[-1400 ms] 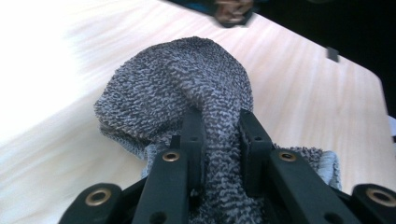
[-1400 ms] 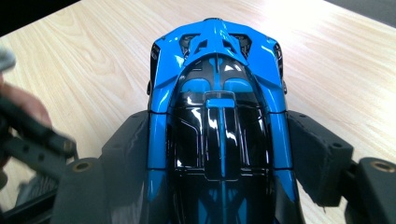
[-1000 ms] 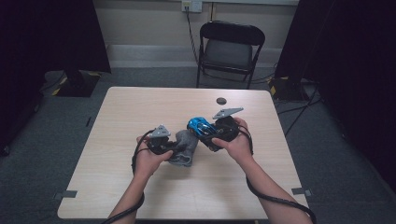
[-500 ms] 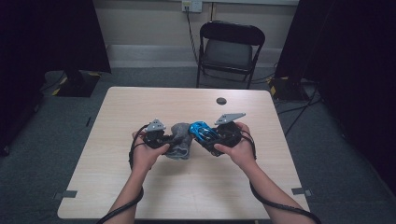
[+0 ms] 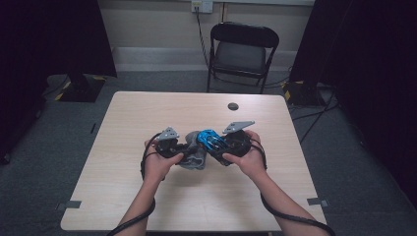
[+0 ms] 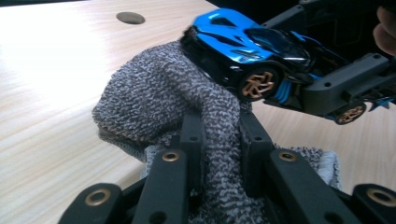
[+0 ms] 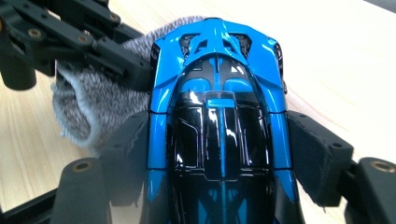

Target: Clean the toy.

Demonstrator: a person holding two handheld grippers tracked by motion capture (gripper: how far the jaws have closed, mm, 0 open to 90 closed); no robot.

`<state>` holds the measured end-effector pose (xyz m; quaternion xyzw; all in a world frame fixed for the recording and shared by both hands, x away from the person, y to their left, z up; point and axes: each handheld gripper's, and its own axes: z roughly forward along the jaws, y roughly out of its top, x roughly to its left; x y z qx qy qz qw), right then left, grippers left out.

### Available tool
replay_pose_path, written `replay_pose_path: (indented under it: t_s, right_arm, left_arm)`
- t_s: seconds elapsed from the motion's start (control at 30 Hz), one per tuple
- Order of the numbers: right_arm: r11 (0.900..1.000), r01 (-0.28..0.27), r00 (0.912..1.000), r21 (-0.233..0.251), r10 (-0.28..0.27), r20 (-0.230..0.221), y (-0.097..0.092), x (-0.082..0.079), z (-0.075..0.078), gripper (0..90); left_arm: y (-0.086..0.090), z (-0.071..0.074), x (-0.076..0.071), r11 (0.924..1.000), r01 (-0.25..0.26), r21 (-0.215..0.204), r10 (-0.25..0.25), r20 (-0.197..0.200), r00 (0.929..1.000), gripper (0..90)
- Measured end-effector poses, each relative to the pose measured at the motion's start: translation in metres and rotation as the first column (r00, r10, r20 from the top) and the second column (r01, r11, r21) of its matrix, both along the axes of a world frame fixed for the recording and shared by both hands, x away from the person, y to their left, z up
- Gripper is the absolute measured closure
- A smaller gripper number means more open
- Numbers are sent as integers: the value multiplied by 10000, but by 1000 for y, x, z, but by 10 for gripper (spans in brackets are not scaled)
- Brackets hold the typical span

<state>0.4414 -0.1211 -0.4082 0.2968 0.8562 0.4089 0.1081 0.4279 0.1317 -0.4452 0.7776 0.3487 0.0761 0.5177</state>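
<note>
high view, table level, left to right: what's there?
Left hand → left tongs, shut on the grey cloth → blue toy car → right tongs gripping the car → right hand.

A pale wooden table (image 5: 147,196) stood on grey carpet (image 5: 49,147), a black folding chair (image 5: 242,51) behind it against a beige wall (image 5: 147,24), flanked by dark curtains (image 5: 369,73).
</note>
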Motion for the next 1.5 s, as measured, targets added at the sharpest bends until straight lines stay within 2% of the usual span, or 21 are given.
replay_pose_path:
  t_s: [0.23,0.53,0.8,1.1,1.13,1.23,1.27,1.37,1.5]
  right_arm:
    - [10000,48,10000,80,-48,-17,5,3,3,282]
    - [9999,121,9999,71,-121,2,10,8,5,282]
    - [9994,295,9995,163,-293,-75,14,13,5,282]
    - [9971,640,9979,408,-641,7,13,18,10,282]
    - [9970,642,9979,422,-641,-27,13,19,10,282]
    - [9969,692,9976,367,-692,1,13,20,11,282]
    - [9970,696,9976,327,-696,-12,13,21,11,282]
    - [9972,684,9977,296,-683,-42,13,22,10,282]
    - [9971,712,9975,268,-710,-71,12,24,10,282]
  left_arm:
    - [-12,2,-5,9980,504,390,-513,227,9984,754]
    - [-23,-3,-9,9970,752,164,-755,168,9970,754]
    - [-37,-9,-17,9922,1243,-21,-1243,63,9922,754]
    - [-49,-12,-23,9878,1548,-182,-1546,116,9879,754]
    - [-55,-14,-25,9836,1789,-231,-1788,50,9839,754]
    - [-60,-15,-28,9807,1941,-217,-1941,35,9810,754]
    - [-65,-15,-29,9773,2111,-181,-2111,2,9775,754]
    - [-67,-17,-31,9749,2218,-183,-2219,-7,9751,754]
    - [-73,-24,-35,9686,2486,-22,-2486,-225,9683,754]
